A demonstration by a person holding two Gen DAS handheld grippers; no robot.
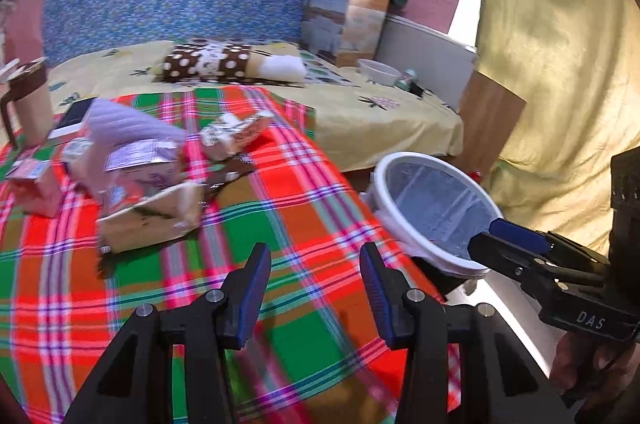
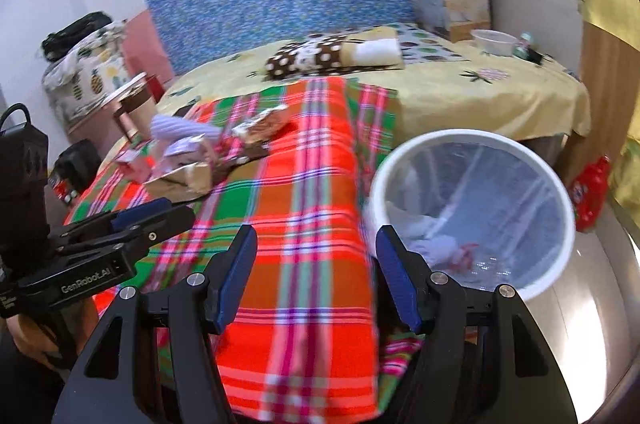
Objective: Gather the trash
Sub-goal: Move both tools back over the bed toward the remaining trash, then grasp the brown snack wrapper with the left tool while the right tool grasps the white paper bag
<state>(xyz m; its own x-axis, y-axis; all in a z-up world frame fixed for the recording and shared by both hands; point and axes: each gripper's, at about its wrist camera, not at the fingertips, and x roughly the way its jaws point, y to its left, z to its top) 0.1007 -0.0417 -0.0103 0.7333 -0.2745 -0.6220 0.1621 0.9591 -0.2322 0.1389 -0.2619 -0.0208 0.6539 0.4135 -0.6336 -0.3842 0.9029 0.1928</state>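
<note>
Nearest, the left gripper [image 1: 316, 294] and right gripper [image 2: 316, 276] are held wide open and empty above the plaid cloth [image 1: 280, 224]. "GenRobot.AI" and "DAS" can be read on the gripper bodies. The lined white bin [image 2: 472, 216] is stood beside the bed, presumably for easy drops. Farther off, crumpled wrappers [image 1: 136, 176] are heaped, untouched.

"DAS" is printed on the right gripper [image 1: 486, 242]; "GenRobot.AI" on the left gripper [image 2: 176, 212].
</note>
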